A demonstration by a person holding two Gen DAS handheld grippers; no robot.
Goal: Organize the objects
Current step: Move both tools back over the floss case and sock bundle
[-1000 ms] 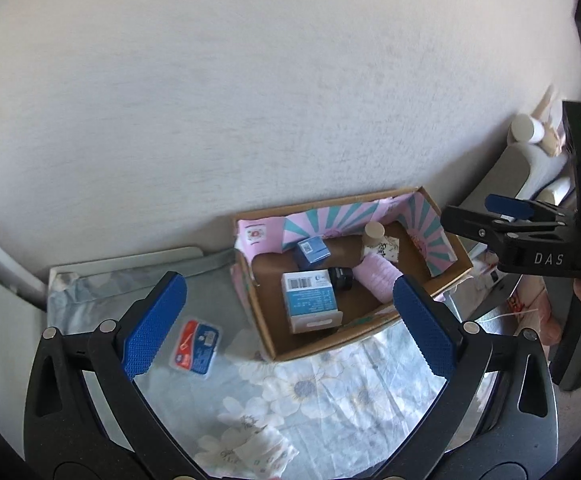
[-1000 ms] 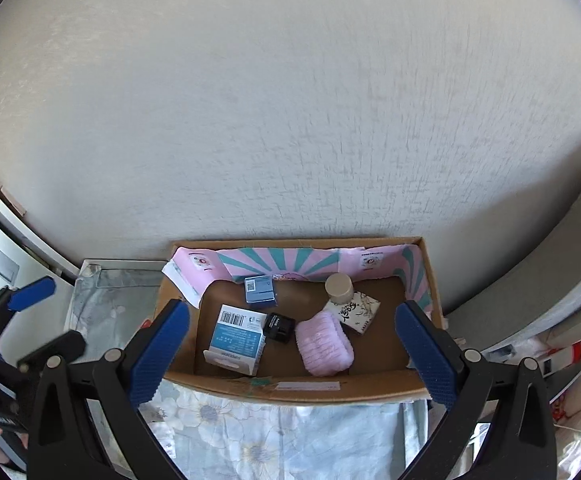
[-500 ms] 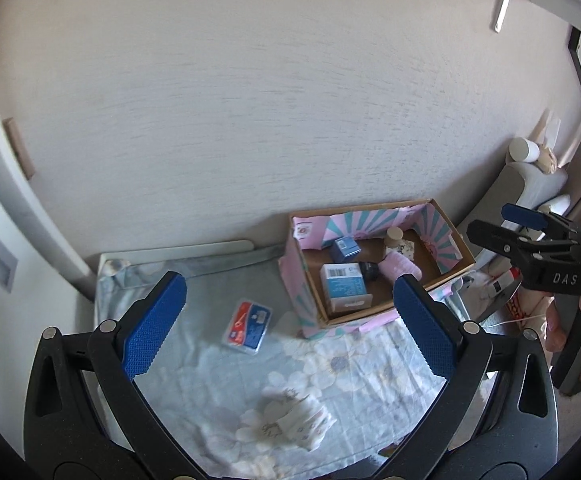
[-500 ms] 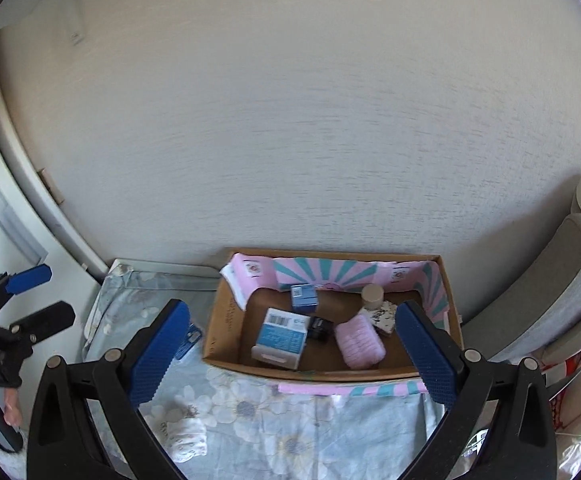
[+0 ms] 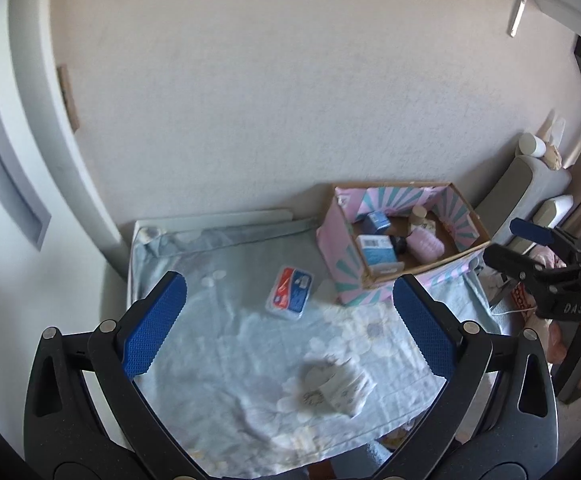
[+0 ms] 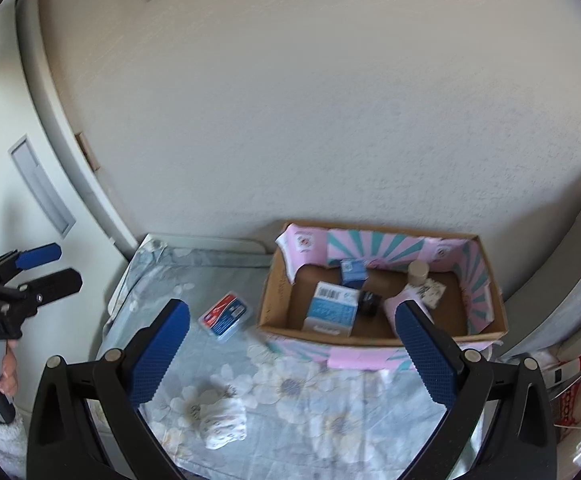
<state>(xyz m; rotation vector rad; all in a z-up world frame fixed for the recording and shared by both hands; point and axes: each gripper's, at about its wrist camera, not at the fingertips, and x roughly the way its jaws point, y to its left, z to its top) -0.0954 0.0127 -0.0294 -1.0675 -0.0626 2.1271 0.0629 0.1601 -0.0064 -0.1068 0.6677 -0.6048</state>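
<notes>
A cardboard box (image 5: 374, 280) (image 6: 274, 292) with pink and teal lining stands at the table's back right. It holds a blue carton (image 6: 332, 308), a small blue box (image 6: 353, 272), a black item (image 6: 370, 302), a pink roll (image 5: 424, 242) and a small bottle (image 6: 417, 272). A red and blue packet (image 5: 290, 292) (image 6: 226, 314) lies left of the box. A white patterned bundle (image 5: 340, 390) (image 6: 220, 420) lies near the front. My left gripper (image 5: 288, 326) and right gripper (image 6: 292, 350) are open, empty and high above the table.
The table has a floral cloth (image 5: 218, 344) and stands against a textured wall (image 6: 290, 120). A grey sofa arm (image 5: 530, 176) with a white cup (image 5: 530, 144) is at the right. A white door frame (image 6: 70, 152) is at the left.
Both grippers have drawn back and up from the box. More of the table, the packet and the bundle now show. Both stay open.
</notes>
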